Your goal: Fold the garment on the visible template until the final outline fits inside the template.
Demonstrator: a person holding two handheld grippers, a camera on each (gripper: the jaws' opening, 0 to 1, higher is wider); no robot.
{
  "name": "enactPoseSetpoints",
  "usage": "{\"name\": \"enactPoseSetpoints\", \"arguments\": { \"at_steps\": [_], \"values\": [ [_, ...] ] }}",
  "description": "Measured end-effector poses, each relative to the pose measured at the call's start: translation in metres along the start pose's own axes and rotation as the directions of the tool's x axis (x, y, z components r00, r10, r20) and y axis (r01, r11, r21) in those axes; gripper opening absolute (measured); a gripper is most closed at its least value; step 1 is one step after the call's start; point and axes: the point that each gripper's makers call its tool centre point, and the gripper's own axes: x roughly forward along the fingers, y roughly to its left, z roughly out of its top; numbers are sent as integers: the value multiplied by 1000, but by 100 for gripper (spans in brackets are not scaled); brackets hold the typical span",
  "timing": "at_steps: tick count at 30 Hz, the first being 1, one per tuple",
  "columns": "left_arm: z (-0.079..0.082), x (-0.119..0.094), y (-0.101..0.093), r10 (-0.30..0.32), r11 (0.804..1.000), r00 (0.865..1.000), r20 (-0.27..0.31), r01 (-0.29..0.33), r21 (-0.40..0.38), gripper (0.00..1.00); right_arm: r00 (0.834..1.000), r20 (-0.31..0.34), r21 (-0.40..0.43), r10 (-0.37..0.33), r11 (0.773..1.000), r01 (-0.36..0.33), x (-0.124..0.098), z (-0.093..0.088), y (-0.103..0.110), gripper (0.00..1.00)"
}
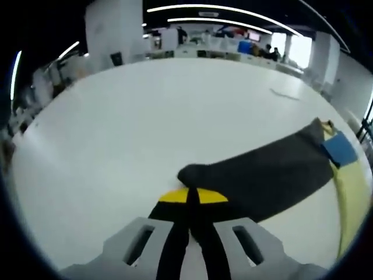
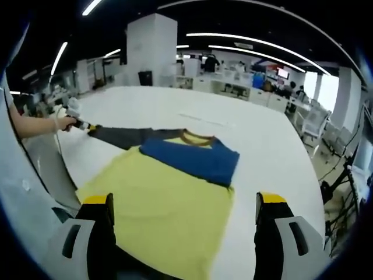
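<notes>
White table (image 2: pixel 256 146) in open office, left fingers (image 1: pixel 190 195) clamping dark sleeve (image 1: pixel 262 175), right fingers (image 2: pixel 271 204) apart

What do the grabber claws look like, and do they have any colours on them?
Both grippers match. The left gripper has light grey bodies with slotted cut-outs, black jaws and yellow tips. The right gripper shows the same grey bodies, black jaws and yellow tips. No cables or sleeves are visible.

Yellow garment (image 2: pixel 169 216) with blue chest band, dark grey sleeve (image 1: pixel 262 175), on white table (image 1: pixel 145 128).
</notes>
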Motion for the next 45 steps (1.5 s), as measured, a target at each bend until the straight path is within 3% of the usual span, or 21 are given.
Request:
{"name": "enactPoseSetpoints", "arguments": {
  "at_steps": [12,28,33,45],
  "values": [
    [30,-24,-12,-25,1000,997,72,26,-8,0,1000,14,8,16,1000,-17,0,-1,-1,100],
    [64,-48,-43,-78,997,993,88,77,11,0,998,42,-8,41,999,-41,0,5,-11,100],
    [80,-57,-60,-111,994,987,114,112,-3,0,998,44,-11,49,999,-48,-2,3,-13,100],
    [120,-70,-106,-177,984,968,175,169,60,0,997,61,3,39,999,-39,-9,-3,-23,100]
  ]
}}
